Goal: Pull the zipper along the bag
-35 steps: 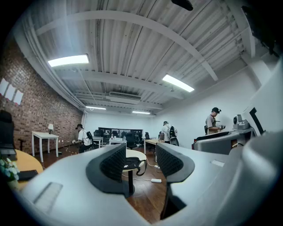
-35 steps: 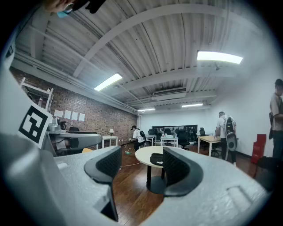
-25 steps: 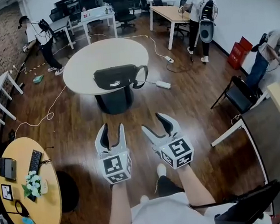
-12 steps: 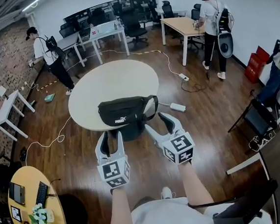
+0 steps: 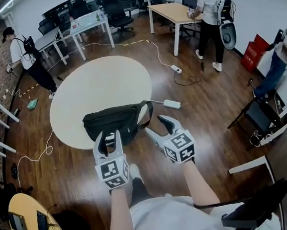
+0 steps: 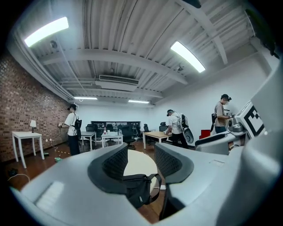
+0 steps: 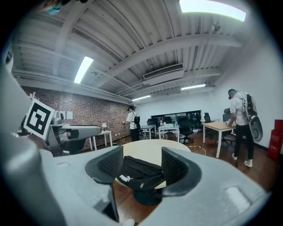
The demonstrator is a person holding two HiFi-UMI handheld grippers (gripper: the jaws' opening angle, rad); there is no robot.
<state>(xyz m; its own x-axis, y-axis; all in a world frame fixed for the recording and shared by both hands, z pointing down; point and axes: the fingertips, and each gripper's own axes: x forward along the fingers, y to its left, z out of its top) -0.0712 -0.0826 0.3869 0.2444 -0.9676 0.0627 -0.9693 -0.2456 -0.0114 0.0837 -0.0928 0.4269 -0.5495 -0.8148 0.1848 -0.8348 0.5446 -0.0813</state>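
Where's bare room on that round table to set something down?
The round table is bare beyond and to the left of the black waist bag, all the way to the far rim. It is crowded only at the near edge, where the bag lies.

The bag [image 5: 111, 124] lies at the near edge of the round table [image 5: 100, 81], and the air between it and both grippers is free. The left gripper [image 5: 108, 136], its jaws closing on nothing, and the right gripper [image 5: 158, 126], jaws apart and empty, can reach it straight from the front. Behind the bag the table top is bare. The strap [image 5: 148, 112] loops out at the bag's right end and stands in the way there; whether it hangs over the edge I cannot tell. A power strip [image 5: 172, 104] lies on the floor [image 5: 209, 110] beyond.
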